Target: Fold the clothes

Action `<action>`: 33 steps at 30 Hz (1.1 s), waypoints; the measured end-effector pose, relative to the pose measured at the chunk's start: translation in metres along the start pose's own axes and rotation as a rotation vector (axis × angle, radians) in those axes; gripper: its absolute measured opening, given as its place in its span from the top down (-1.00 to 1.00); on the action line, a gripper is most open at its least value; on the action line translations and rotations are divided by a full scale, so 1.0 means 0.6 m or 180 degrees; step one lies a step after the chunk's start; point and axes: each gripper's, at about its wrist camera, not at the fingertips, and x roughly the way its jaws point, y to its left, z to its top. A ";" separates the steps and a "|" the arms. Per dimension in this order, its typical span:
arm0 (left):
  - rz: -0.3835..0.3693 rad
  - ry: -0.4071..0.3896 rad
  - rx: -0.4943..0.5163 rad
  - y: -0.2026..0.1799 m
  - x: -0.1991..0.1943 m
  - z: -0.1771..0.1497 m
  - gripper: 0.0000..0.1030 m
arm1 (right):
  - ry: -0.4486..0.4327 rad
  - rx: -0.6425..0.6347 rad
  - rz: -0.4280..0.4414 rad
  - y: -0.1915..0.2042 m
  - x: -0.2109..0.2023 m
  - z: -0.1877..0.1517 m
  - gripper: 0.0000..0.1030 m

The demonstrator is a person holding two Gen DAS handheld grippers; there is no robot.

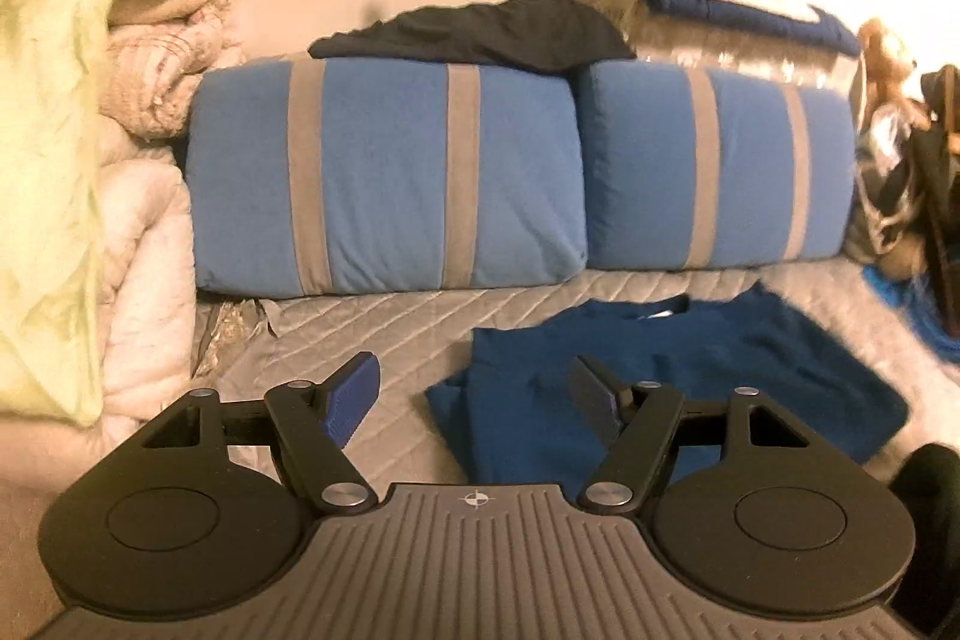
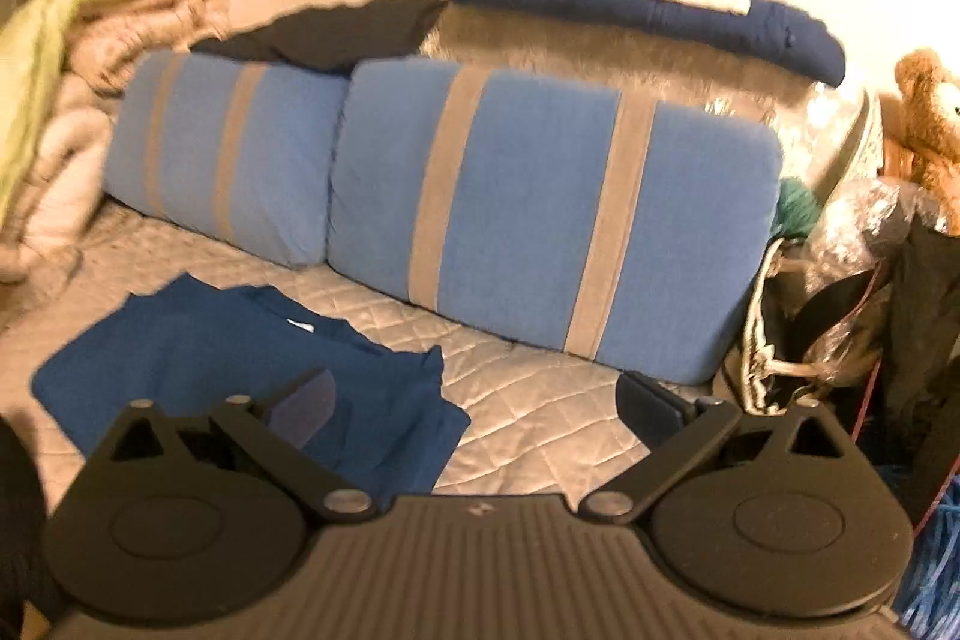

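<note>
The quilted grey bed cover (image 1: 372,334) fills the lower middle of both views. At 12 o'clock on it, 2 blue cushions with grey stripes (image 1: 384,172) stand side by side against the wall. A dark garment (image 1: 480,31) lies on top of them, and a navy blanket (image 2: 648,4) lies on a pile behind them at 1 o'clock. A heap of pale green and cream bedding (image 1: 66,112) rises at 9 o'clock.

The blue T-shirt (image 1: 708,370) lies partly folded on the cover in front of the cushions, collar toward them.

The left gripper (image 1: 474,394) hangs above the shirt's left edge, jaws wide apart and holding nothing. The right gripper (image 2: 474,400) hangs above the shirt's right edge, jaws likewise spread and empty.

A teddy bear (image 2: 930,112) sits at 3 o'clock.
</note>
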 end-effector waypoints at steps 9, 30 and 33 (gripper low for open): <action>-0.0190 -0.0103 -0.0237 -0.022 -0.055 -0.028 -0.62 | 0.0022 0.0110 0.0052 -0.035 -0.082 -0.031 -1.00; -0.0553 0.0270 -0.0348 -0.115 0.084 -0.179 -0.62 | 0.0975 0.1728 0.0903 0.013 0.224 -0.304 -0.93; -0.0570 0.0305 -0.0366 -0.117 0.093 -0.187 -0.62 | 0.1066 0.1968 0.1021 0.011 0.245 -0.324 -0.86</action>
